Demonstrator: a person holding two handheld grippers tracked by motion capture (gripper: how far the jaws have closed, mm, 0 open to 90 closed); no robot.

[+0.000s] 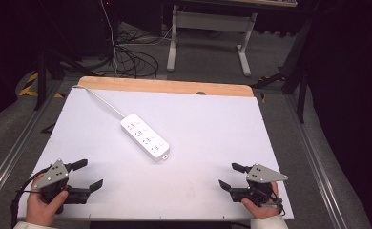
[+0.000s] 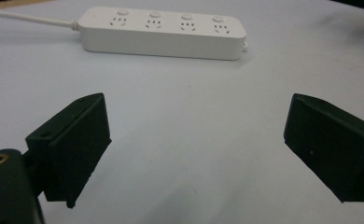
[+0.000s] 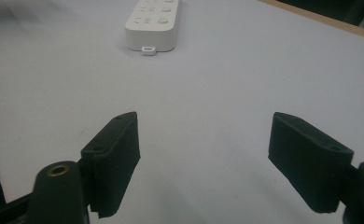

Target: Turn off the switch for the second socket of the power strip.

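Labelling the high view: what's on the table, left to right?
Left black two-jaw tool → white four-socket power strip → right black two-jaw tool, all on the white table surface.

The strip [image 3: 154, 23] is running off the right gripper view's top edge; its cord [image 2: 28, 18] is leaving the left gripper view's left edge.

Even overhead light falls on the white tabletop [image 1: 212, 124], which reads bright and slightly washed out, while the room beyond it sinks into deep dimness. Shadows are faint and soft. The high view is low in detail and grainy. In both gripper views the near black jaws are soft-focused, and the far corners blur.
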